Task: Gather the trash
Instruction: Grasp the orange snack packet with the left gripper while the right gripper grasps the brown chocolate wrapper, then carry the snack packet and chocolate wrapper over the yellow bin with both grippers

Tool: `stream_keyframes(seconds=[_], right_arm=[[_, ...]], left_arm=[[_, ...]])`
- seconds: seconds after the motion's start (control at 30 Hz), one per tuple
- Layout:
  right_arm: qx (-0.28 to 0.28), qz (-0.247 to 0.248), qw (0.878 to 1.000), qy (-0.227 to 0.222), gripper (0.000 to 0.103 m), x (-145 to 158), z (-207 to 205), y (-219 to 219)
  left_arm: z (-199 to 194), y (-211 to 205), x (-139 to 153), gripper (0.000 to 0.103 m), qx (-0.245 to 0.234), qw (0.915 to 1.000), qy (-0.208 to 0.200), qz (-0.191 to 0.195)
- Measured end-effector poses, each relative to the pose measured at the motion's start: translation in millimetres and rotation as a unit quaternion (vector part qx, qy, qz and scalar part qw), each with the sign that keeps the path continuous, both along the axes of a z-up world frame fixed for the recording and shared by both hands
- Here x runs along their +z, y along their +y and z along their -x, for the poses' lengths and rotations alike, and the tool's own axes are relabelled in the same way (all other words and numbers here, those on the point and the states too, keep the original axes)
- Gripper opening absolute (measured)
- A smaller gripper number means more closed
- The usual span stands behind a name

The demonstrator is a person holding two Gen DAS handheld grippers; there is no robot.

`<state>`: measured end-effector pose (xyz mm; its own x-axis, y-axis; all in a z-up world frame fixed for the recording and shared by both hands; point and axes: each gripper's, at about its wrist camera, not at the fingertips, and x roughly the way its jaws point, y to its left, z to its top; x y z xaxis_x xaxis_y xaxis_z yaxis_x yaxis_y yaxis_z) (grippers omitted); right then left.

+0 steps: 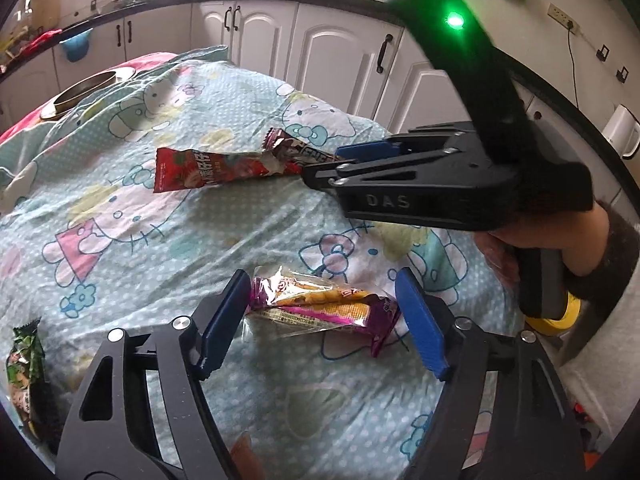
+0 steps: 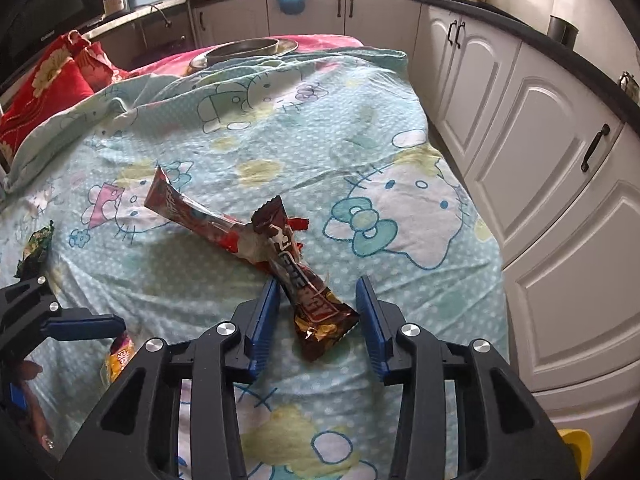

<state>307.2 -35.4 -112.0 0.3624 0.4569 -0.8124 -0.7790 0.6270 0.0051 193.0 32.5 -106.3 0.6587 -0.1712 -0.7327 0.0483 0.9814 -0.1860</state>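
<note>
A purple and orange snack wrapper (image 1: 320,308) lies on the cartoon-print sheet (image 1: 160,240) between the blue pads of my left gripper (image 1: 322,284). The jaws straddle it and stand open. A brown bar wrapper (image 2: 316,312) lies between the pads of my right gripper (image 2: 319,284), close to the left pad, with a gap on the right; that gripper is open too. The brown wrapper's far end crosses a red wrapper (image 2: 188,208). In the left wrist view the right gripper (image 1: 324,162) reaches in from the right beside the red wrapper (image 1: 208,170). A green wrapper (image 1: 24,364) lies at the far left.
A round metal tin (image 2: 244,50) sits at the far end of the sheet. Red pillows (image 2: 48,88) lie at the back left. White cabinets (image 2: 540,140) run close along the right side. A yellow tape roll (image 1: 560,316) shows below the hand holding the right gripper.
</note>
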Motion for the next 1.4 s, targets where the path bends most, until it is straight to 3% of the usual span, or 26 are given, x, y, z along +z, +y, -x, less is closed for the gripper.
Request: stream_keyframes(seconds=[0.13,0.37,0.93,1.4], right_arm=[[-0.009,-0.014,1.0,0.005,0.035,-1.9,6.2,-10.8],[-0.045,-0.048,0.998,0.021,0.023,-4.4,22.5,-39.7],[-0.112,-0.124,0.985,0.032,0.022,0.0,77.0,-102.3],[-0.143,-0.166,0.976,0.003,0.022,36.1,96.8,-155.4]], left_arm=[[1.3,-0.9,-1.3,0.061,0.0,1.0,0.002,-0.002],[6.6,-5.6,-2.3,0.038,-0.008,0.9999,0.007,-0.01],[27.5,-7.4,4.0,0.029,0.001,0.9999,-0.004,0.014],[29.2,-33.6,34.5,0.027,-0.018,0.9989,-0.042,0.008]])
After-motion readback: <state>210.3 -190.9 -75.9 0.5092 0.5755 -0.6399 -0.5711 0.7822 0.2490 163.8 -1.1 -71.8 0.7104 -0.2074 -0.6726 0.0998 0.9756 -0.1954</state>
